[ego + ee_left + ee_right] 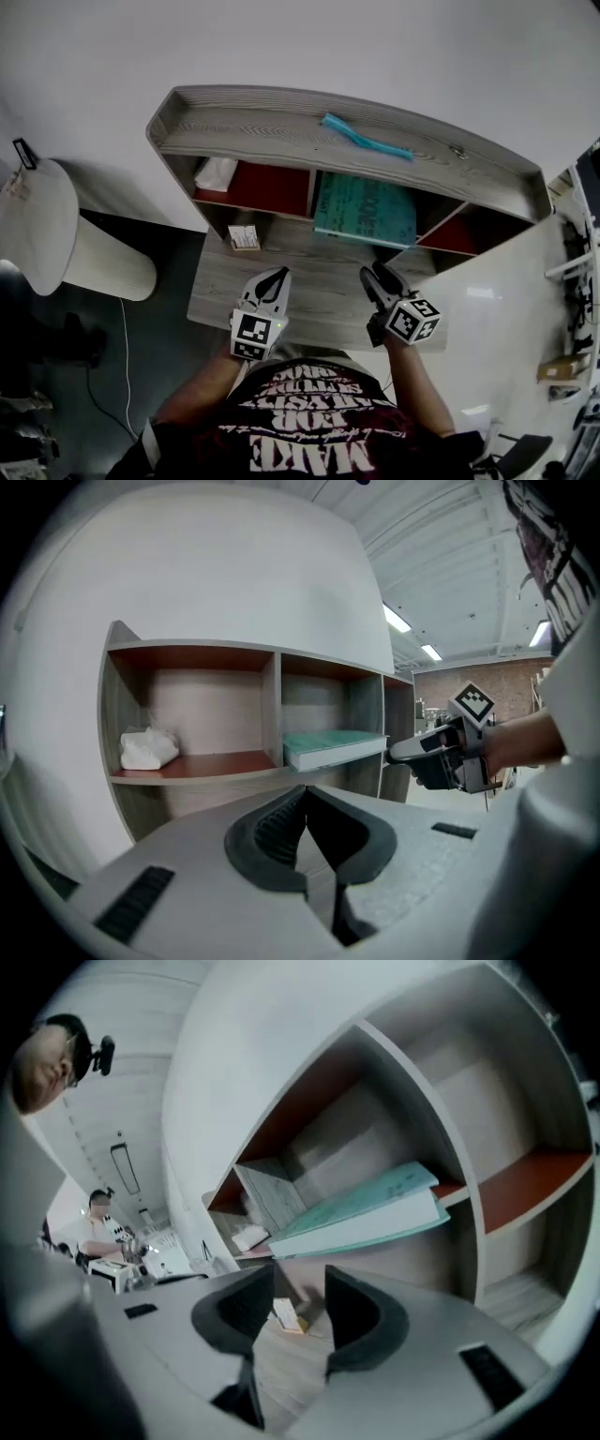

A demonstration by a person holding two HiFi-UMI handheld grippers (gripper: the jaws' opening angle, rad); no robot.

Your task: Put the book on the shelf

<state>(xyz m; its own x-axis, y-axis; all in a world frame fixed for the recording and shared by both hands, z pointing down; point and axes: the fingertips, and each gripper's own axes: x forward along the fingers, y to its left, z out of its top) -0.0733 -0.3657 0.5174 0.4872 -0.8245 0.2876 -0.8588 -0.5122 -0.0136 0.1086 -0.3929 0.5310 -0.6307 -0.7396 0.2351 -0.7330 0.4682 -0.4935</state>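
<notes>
My left gripper [305, 797] has its jaws closed, tip against tip, and nothing is between them. My right gripper [300, 1283] has its jaws apart and they hold nothing. Through the gap I see only a small card [286, 1316], which lies on the desk [309, 281] ahead. The book [361, 1215], with a teal cover, lies flat in the middle compartment of the shelf [272, 127]. It is just above and ahead of my right jaws, and ahead and a little to the right of my left jaws. Its front edge sticks out past the shelf board. A white crumpled thing [148, 749] sits in the compartment up and to the left of my left jaws.
</notes>
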